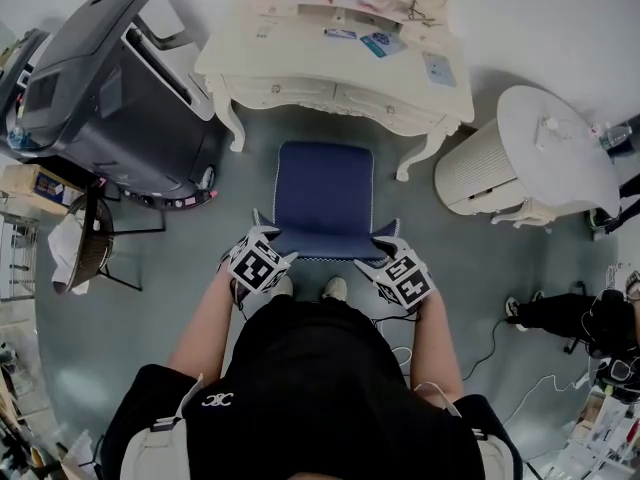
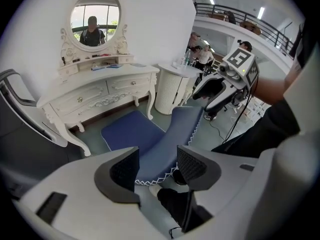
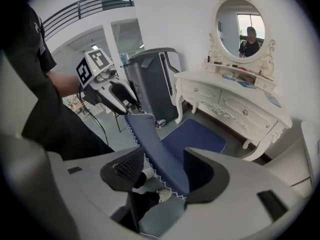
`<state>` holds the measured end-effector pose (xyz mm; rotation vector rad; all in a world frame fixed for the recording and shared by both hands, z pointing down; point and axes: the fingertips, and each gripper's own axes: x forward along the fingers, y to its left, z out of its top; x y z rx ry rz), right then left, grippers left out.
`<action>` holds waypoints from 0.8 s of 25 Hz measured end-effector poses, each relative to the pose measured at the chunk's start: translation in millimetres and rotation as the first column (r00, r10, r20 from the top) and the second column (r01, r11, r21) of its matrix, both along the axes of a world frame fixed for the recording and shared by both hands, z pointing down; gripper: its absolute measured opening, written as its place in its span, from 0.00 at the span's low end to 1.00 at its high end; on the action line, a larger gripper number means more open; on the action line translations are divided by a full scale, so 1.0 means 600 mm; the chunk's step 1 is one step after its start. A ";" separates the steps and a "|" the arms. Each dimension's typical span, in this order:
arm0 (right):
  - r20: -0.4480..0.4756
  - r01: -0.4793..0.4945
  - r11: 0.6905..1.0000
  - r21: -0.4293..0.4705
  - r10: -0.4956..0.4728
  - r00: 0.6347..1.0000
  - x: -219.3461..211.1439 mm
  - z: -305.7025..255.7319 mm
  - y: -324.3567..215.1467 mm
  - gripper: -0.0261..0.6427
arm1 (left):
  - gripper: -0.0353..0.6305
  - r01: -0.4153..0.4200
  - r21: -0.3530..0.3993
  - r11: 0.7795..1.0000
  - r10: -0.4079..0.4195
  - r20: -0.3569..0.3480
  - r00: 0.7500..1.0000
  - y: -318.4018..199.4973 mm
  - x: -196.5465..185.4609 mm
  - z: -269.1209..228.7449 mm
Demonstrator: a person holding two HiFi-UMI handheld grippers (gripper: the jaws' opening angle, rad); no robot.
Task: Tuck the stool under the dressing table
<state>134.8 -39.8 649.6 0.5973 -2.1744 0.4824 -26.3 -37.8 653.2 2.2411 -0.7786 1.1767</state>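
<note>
The stool has a blue padded seat (image 1: 323, 196) and a low blue backrest (image 1: 325, 250); it stands just in front of the white dressing table (image 1: 300, 63), outside it. My left gripper (image 1: 262, 236) is at the backrest's left corner and my right gripper (image 1: 390, 240) at its right corner. In the left gripper view the left gripper (image 2: 157, 166) is open, with the backrest (image 2: 170, 139) running between its jaws. The right gripper (image 3: 165, 171) is open the same way astride the backrest (image 3: 155, 144). Neither pair of pads presses on the cloth.
A large dark grey machine (image 1: 110, 88) stands left of the table and a white ribbed round side table (image 1: 520, 158) to its right. A black folding chair (image 1: 90, 238) is at the left. Cables (image 1: 500, 338) lie on the floor at the right. My shoes (image 1: 335, 288) are behind the stool.
</note>
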 end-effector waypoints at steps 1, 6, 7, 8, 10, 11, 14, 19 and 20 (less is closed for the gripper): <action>-0.027 0.023 1.000 -0.010 -0.023 0.999 0.002 0.010 0.009 0.41 | 0.38 -0.004 -0.009 1.000 0.004 0.006 1.000 0.007 0.000 0.009; -0.216 0.071 0.997 -0.015 -0.072 0.974 0.028 0.061 0.025 0.44 | 0.39 0.014 -0.041 0.999 -0.015 -0.025 1.000 0.017 -0.001 0.021; -0.228 0.068 0.997 -0.019 -0.071 0.971 0.031 0.068 0.026 0.44 | 0.39 0.002 -0.046 0.999 -0.003 -0.022 1.000 0.020 -0.002 0.021; -0.238 0.068 0.997 -0.022 -0.071 0.969 0.033 0.074 0.027 0.44 | 0.40 -0.019 -0.050 0.999 0.019 -0.009 1.000 0.026 -0.003 0.023; -0.260 0.071 0.997 -0.013 -0.072 0.963 0.033 0.085 0.025 0.44 | 0.43 -0.066 -0.048 0.997 0.068 0.039 0.997 0.036 -0.006 0.030; -0.273 0.071 0.997 0.001 -0.068 0.960 0.034 0.089 0.022 0.44 | 0.43 -0.079 -0.042 0.996 0.082 0.067 0.994 0.039 -0.009 0.037; -0.303 0.067 0.996 0.059 -0.046 0.952 0.036 0.098 0.007 0.44 | 0.43 -0.077 -0.010 0.997 0.077 0.144 0.987 0.039 -0.014 0.059; -0.295 0.058 0.997 0.050 -0.040 0.955 0.031 0.101 0.007 0.33 | 0.40 0.004 0.010 1.000 -0.005 0.111 0.994 0.029 -0.008 0.073; -0.288 0.044 0.998 0.048 -0.028 0.957 0.030 0.100 0.006 0.33 | 0.40 0.011 0.009 1.000 -0.011 0.102 0.995 0.028 -0.007 0.072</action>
